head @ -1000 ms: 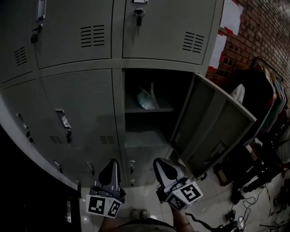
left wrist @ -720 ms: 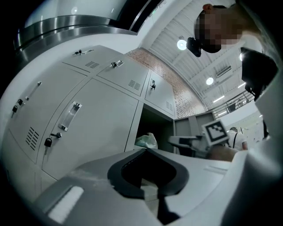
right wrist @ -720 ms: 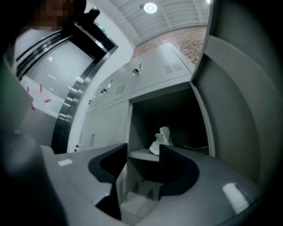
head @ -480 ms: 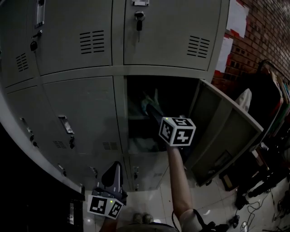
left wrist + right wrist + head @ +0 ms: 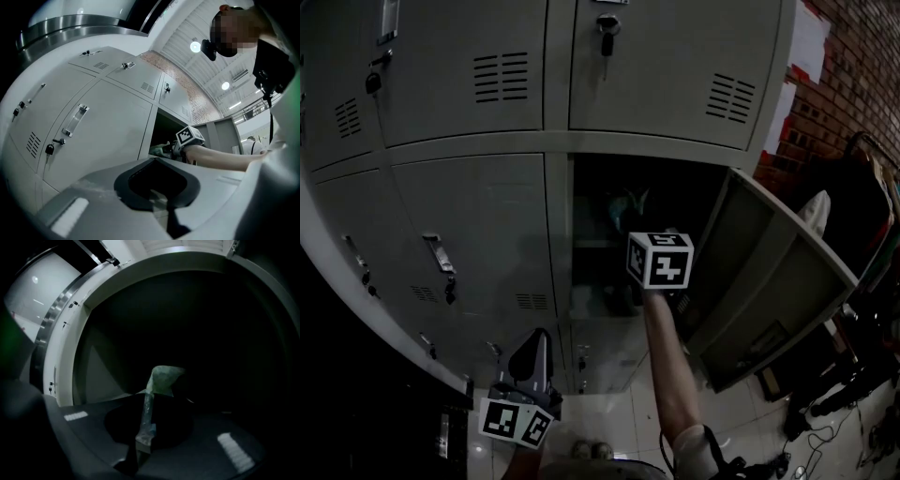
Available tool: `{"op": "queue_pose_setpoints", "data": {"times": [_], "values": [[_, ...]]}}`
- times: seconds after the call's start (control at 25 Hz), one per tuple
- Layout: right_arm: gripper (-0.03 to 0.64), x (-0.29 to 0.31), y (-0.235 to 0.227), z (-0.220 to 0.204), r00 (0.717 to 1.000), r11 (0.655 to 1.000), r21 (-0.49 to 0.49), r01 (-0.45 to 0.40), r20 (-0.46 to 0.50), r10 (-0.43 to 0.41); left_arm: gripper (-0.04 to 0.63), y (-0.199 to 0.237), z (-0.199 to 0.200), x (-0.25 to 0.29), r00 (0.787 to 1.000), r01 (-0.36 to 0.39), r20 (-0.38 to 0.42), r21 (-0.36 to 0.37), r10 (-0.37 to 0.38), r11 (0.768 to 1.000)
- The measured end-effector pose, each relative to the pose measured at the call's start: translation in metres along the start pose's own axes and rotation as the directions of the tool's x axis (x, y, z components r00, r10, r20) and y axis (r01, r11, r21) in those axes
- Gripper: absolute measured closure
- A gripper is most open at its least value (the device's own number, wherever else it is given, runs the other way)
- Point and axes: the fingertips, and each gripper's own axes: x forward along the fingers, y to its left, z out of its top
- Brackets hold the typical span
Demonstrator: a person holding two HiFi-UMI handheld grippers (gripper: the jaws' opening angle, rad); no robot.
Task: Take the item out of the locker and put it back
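So the right tool (image 5: 145,441) was reaching into the open locker (image 5: 605,225) in the middle of the head view. Its marker cube (image 5: 659,260) sat right at the mouth of the compartment, and the person's forearm (image 5: 670,366) ran down from it toward 6 o'clock. The jaws had just snapped closed. In the right gripper view they were clenched on a thin twisted strip of the bag (image 5: 163,376), a pale greenish plastic one. The bulk of the bag sat at 12 o'clock from the jaws, inside the dark compartment. Too dark to tell if it was resting on anything or lifted.

The locker door (image 5: 769,272) hung wide open at 3 o'clock from the opening. The other grey doors (image 5: 469,216) at 9 and 12 o'clock were all closed, and one up top had a key (image 5: 606,33) in its lock.

The left tool (image 5: 532,339) was down low at 7 o'clock in the head view, well apart from the opening and aimed at the locker fronts. In its own view the jaws were pressed together with nothing between them.

A brick wall (image 5: 853,66) showed off at 2 o'clock.
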Motion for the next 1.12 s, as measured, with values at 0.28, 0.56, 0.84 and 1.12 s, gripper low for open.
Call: {"op": "queue_pose_setpoints", "data": {"times": [0.28, 0.56, 0.84, 1.12], "values": [[0.601, -0.009, 0.000, 0.009, 0.997, 0.999, 0.037, -0.031, 0.067, 0.028, 0.591, 0.001, 0.003, 0.003, 1.000, -0.006, 0.009, 0.000, 0.006, 1.000], [0.601, -0.108, 0.028, 0.042, 0.936, 0.987, 0.050, -0.151, 0.328, 0.127, 0.591, -0.003, 0.016, 0.004, 1.000, 0.006, 0.022, 0.018, -0.006, 1.000], [0.601, -0.238, 0.054, -0.018, 0.846, 0.967, 0.092, -0.237, 0.508, 0.160, 0.591, -0.016, 0.013, 0.000, 1.000, 0.014, 0.020, 0.065, -0.016, 0.998], [0.600, -0.274, 0.044, -0.077, 0.891, 0.960, 0.206, -0.190, 0.447, 0.080, 0.591, -0.032, 0.001, -0.002, 0.999, 0.039, 0.002, 0.046, -0.039, 0.998]]}}
